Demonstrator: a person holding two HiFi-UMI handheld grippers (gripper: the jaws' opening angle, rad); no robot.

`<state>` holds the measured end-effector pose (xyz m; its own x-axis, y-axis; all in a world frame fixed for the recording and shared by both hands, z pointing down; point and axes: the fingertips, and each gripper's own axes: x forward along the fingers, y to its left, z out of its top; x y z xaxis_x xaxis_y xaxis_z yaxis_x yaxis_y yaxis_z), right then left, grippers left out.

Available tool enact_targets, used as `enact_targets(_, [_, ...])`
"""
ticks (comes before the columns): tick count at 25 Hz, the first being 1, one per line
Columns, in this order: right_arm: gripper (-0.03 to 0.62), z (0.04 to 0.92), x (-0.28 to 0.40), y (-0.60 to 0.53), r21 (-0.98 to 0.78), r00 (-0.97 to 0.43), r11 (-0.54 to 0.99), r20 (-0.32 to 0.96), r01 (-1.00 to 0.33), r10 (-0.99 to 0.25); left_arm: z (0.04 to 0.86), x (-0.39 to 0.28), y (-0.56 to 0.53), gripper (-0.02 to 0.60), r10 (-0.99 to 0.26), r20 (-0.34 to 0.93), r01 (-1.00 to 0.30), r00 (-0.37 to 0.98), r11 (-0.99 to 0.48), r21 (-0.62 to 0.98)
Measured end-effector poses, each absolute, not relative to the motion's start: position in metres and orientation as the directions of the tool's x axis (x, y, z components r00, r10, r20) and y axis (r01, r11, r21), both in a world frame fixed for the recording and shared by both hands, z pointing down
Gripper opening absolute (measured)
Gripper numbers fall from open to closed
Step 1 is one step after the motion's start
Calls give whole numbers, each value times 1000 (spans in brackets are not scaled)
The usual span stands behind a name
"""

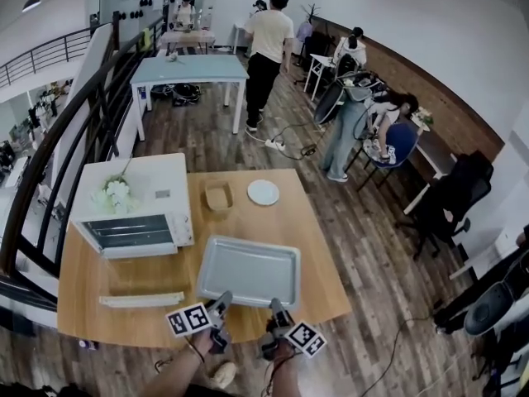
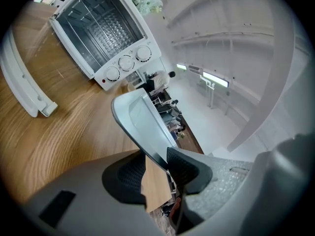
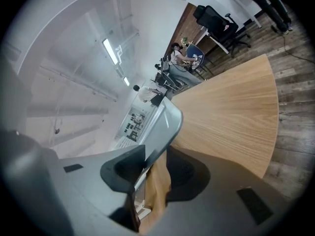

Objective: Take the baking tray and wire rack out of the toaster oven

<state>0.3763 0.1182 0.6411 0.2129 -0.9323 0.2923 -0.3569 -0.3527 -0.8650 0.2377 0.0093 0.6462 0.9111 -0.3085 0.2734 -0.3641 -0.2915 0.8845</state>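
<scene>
Left gripper (image 1: 221, 302) (image 2: 155, 166): its jaws are pinching the near rim of the baking tray (image 1: 248, 271) (image 2: 142, 127), towards the left corner.
Right gripper (image 1: 275, 306) (image 3: 155, 163): its jaws are pinching the same rim of the baking tray (image 3: 165, 127), near the left gripper.
Baking tray: it is lying outside the toaster oven (image 1: 132, 209) (image 2: 98, 28), over the table (image 1: 322, 246) by its front edge and to the oven's right. I cannot tell whether it is touching the wood.
Toaster oven: it is sitting on the table's left side, with thin wire bars showing inside its front and white flowers (image 1: 116, 193) lying on top.
Table: it is also carrying a white strip (image 1: 140, 299) in front of the oven, and a small wooden bowl (image 1: 218, 197) and a white plate (image 1: 263, 192) beyond the tray.
</scene>
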Motion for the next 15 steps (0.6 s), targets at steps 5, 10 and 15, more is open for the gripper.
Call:
enact_targets(5, [132, 648, 389, 98, -867, 185, -360, 313, -345, -931, 651, 249, -8, 132, -336, 279, -378, 900, -279, 883])
enact_targets(10, [132, 664, 405, 71, -868, 166, -367, 329, -335, -930, 666, 264, -35, 132, -347, 286, -386, 893, -266, 883])
enact_targets(15, [130, 679, 428, 41, -857, 142, -379, 352, -349, -925, 684, 282, -59, 132, -356, 299, -391, 885, -222, 893])
